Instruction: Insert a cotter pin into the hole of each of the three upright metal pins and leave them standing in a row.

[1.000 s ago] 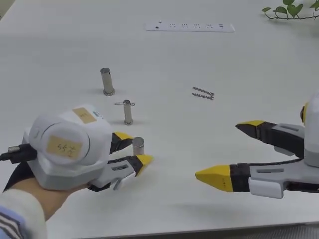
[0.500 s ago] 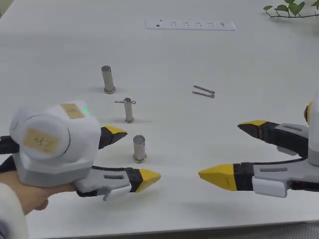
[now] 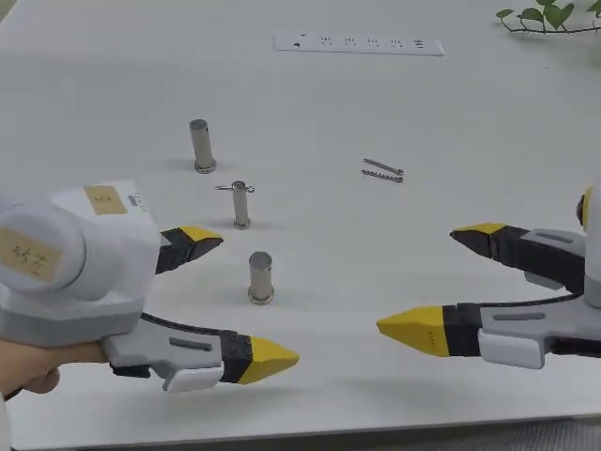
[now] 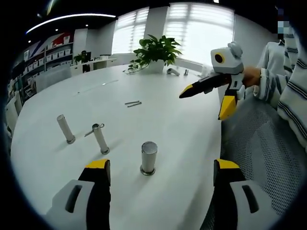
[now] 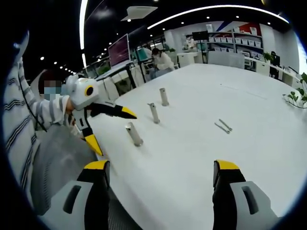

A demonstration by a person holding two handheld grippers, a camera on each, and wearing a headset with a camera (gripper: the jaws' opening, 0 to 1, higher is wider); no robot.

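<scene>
Three items upright on the white desk [image 3: 423,113], in a slanting row left of centre in the head view: far metal pin [image 3: 199,146], bare; middle metal pin [image 3: 241,209], inserted cotter pin [image 3: 225,191] through its top; near metal pin [image 3: 260,277], bare. Two loose cotter pins [image 3: 382,173] side by side, right of centre. Left gripper [image 3: 246,297], lower left: fingers spread, near metal pin between the tips, untouched. Right gripper [image 3: 423,281], lower right: fingers spread, holding nothing. Power strip [image 3: 358,44], top edge. Plant [image 3: 549,16], upper right corner.
</scene>
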